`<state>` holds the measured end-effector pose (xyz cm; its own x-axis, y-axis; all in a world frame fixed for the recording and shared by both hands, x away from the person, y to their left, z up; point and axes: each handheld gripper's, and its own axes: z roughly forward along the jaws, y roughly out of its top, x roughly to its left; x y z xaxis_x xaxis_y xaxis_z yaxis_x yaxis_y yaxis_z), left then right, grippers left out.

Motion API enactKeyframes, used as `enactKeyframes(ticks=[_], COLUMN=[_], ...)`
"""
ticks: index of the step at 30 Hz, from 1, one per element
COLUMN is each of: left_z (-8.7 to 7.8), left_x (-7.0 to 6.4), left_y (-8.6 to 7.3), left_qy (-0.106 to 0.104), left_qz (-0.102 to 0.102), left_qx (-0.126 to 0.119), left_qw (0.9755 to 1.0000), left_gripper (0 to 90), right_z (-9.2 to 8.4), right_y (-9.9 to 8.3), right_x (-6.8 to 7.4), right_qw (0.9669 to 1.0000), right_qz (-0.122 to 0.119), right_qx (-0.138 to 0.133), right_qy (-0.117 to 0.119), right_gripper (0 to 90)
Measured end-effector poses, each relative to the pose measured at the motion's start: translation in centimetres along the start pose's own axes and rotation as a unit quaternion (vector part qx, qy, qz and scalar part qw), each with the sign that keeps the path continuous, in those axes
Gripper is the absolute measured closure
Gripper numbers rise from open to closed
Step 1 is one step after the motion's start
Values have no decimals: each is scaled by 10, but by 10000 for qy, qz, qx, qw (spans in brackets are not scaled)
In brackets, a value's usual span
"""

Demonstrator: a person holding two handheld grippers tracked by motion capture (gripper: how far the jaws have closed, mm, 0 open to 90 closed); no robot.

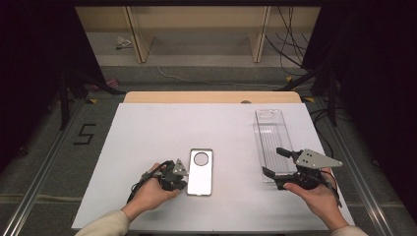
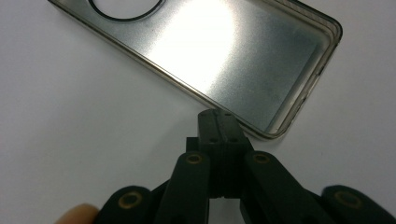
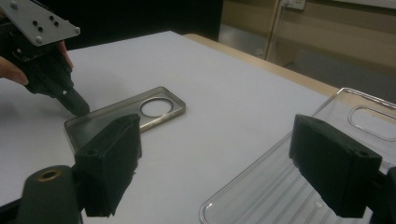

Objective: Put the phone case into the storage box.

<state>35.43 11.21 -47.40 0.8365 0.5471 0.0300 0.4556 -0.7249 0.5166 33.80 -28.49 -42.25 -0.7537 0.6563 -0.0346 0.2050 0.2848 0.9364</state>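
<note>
Left hand-held gripper (image 2: 219, 122) closed empty against smoky translucent flexible phone case (image 2: 224, 60); right hand-held gripper (image 3: 233, 163) apart. Light, slippery; grasp by raised rim.

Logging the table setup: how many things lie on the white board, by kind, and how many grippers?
Phone case: 1
Clear plastic tray: 1
Grippers: 2, the left gripper shut at the case's edge and the right gripper open at the tray
Total: 4
</note>
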Motion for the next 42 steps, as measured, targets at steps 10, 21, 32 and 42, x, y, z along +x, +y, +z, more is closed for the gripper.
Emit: enactKeyframes(ticks=[10, 21, 32, 42], left_z=[0, 0, 1, -5], left_x=[-1, -2, -2, 0], left_y=[0, 0, 1, 0], left_qy=[12, 41, 19, 14], left_qz=[32, 48, 92, 54], left_qx=[4, -16, -27, -129], left_qw=[10000, 10000, 10000, 9999], left_gripper=[898, 899, 899, 851], right_z=[0, 1, 1, 0], right_y=[0, 0, 0, 0], right_x=[0, 0, 0, 1], right_qw=[10000, 10000, 10000, 10000], right_qz=[0, 0, -3, -8], right_qx=[2, 1, 9, 5], right_qy=[6, 9, 7, 18], right_gripper=[178, 178, 178, 178])
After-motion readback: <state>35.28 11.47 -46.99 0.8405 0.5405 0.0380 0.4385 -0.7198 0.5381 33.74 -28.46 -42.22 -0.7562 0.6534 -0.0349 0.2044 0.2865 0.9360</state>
